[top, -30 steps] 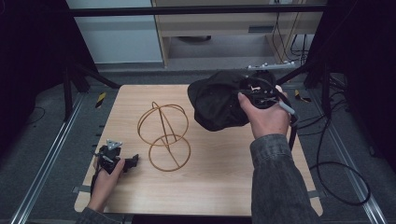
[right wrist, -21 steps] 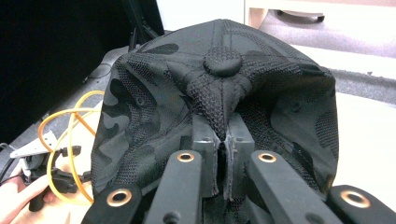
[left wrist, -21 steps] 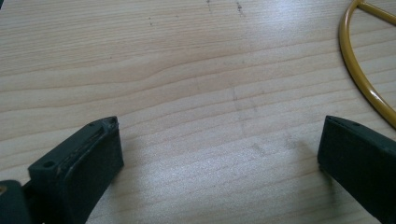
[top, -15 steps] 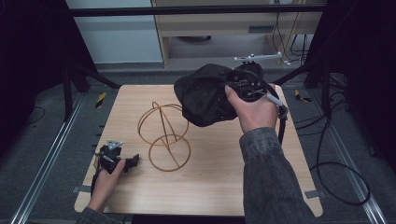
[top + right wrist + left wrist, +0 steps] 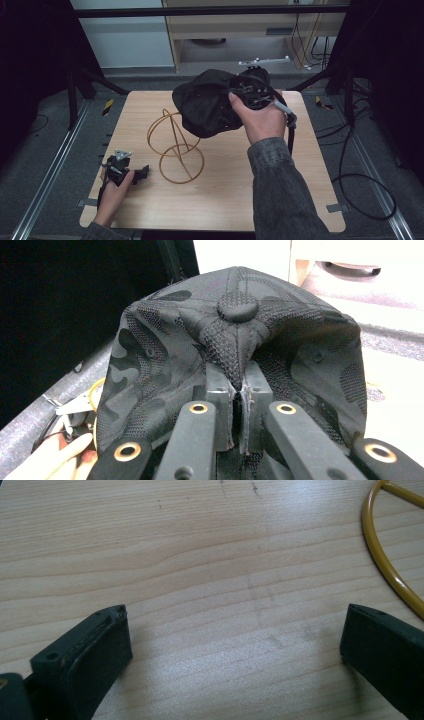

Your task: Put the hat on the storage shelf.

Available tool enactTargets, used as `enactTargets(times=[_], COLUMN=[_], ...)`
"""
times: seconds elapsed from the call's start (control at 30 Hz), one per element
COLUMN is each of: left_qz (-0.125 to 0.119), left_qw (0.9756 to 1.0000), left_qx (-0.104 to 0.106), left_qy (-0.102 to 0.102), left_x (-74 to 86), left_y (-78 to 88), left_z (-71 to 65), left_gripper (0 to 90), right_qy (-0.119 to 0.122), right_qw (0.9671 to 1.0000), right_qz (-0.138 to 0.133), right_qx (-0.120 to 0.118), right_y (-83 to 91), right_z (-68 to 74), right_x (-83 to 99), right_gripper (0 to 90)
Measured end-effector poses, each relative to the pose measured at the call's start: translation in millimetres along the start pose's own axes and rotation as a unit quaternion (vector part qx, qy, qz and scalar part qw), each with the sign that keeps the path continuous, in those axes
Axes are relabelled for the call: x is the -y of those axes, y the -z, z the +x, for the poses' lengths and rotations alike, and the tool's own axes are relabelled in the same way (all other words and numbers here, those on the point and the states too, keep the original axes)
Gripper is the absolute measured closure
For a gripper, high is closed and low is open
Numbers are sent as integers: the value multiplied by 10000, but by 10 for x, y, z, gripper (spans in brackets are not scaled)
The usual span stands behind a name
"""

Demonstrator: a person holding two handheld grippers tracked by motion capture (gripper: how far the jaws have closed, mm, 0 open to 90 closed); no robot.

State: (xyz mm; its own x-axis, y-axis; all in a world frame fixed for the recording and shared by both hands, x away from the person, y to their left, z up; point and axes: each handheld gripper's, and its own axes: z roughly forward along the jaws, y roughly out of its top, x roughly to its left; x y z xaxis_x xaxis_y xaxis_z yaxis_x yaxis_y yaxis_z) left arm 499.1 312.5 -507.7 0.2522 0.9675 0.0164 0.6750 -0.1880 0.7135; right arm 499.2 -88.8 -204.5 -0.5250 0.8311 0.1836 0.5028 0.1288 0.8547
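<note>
R gripper (image 5: 235, 102) pinching black camo fabric cap (image 5: 207, 102), held just above-right of gold wire hat stand (image 5: 175, 145); L gripper (image 5: 142, 172) spread, idle, farther.

Matt black woven-cloth cap (image 5: 235, 335) — mesh panels, glossy yellow wire stand (image 5: 175, 145), smooth pale wood-grain table (image 5: 240, 195)
</note>
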Motion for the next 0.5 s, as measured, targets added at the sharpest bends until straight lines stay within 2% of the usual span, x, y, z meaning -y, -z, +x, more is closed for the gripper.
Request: enactTargets(times=[0.17,0.5], left_qz=[4,6], left_qw=[10000,10000], left_qx=[8,14], left_qy=[-1,-17], left_x=[-1,-3], left_y=[0,-2], left_z=[0,1], left_gripper=[0,0], right_qy=[100,66], right_qw=[9999,9998], right_qz=[-13,-62], right_qx=[-11,-153], right_y=[-35,-79], right_z=[80,123], right_x=[2,-48], right_gripper=[860,860])
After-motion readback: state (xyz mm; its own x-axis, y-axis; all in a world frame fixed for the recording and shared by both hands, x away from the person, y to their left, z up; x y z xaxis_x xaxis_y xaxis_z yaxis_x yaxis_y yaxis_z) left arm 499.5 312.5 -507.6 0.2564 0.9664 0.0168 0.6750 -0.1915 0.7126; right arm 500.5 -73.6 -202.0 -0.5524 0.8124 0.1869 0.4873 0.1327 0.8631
